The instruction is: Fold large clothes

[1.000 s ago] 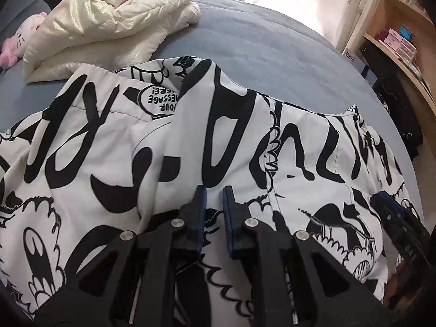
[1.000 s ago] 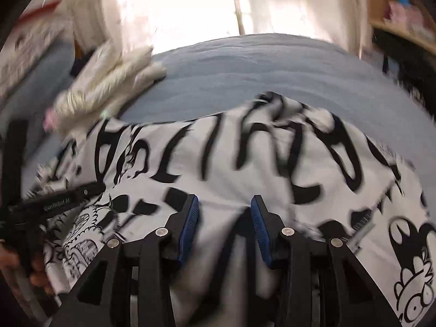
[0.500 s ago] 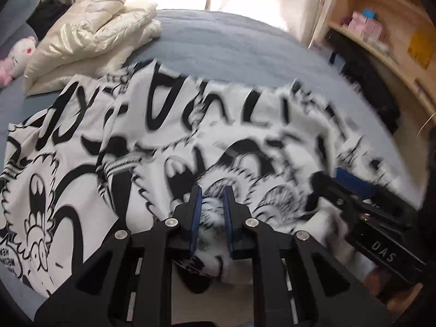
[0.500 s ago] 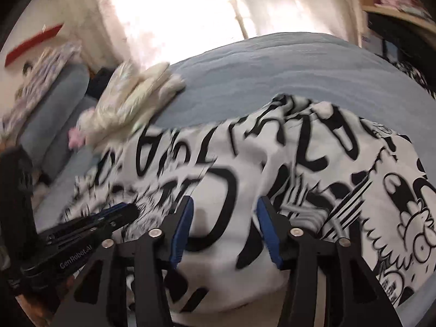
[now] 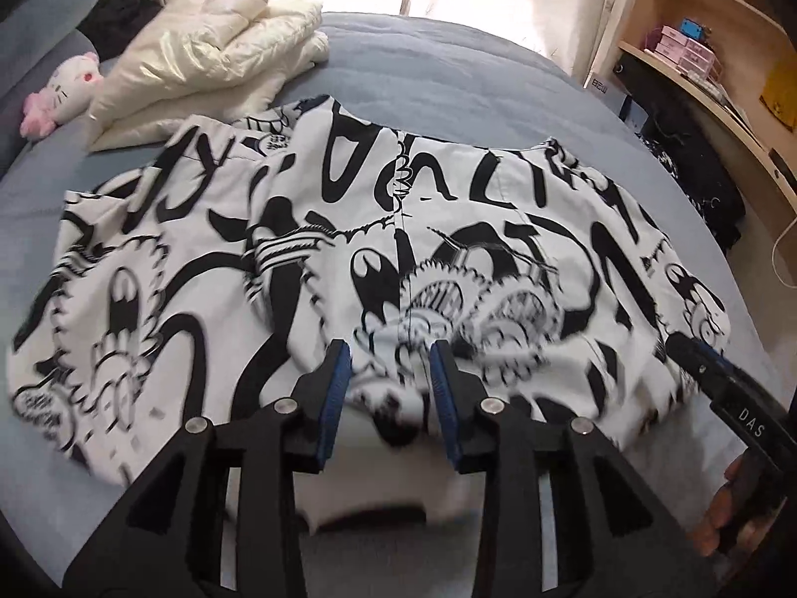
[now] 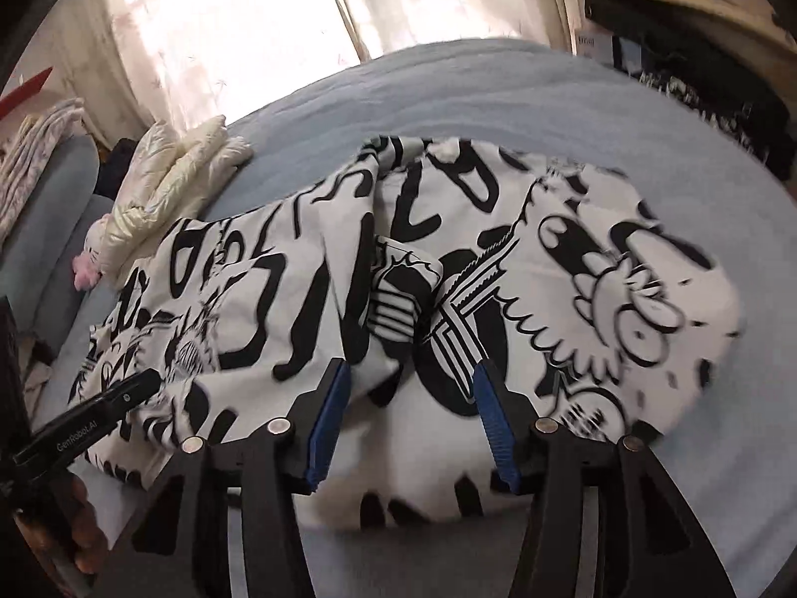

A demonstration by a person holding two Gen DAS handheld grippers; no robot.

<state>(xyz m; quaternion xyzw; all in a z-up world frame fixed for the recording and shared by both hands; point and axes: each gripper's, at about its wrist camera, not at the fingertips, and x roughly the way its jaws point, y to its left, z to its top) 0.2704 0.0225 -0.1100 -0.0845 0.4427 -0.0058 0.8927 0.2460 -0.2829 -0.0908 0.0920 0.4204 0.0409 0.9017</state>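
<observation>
A large white garment with black cartoon print [image 5: 448, 229] lies spread and partly folded on a blue-grey bed [image 5: 448, 79]. My left gripper [image 5: 391, 373] is open over the garment's near edge, with cloth between and under its blue pads, not clamped. My right gripper [image 6: 411, 398] is open wide over the same near edge, further right; the garment [image 6: 548, 274] lies bunched in front of it. Each gripper shows at the edge of the other's view: the right one [image 5: 722, 393], the left one [image 6: 94, 413].
A folded cream puffer jacket [image 5: 209, 60] and a pink-and-white plush toy [image 5: 65, 89] lie at the bed's far left. Wooden shelves [image 5: 707, 50] with boxes stand at the right. Curtains [image 6: 224, 40] hang behind the bed.
Both grippers have opened and let the garment go. They have drawn back toward the near edge, and the garment now lies flatter on the bed.
</observation>
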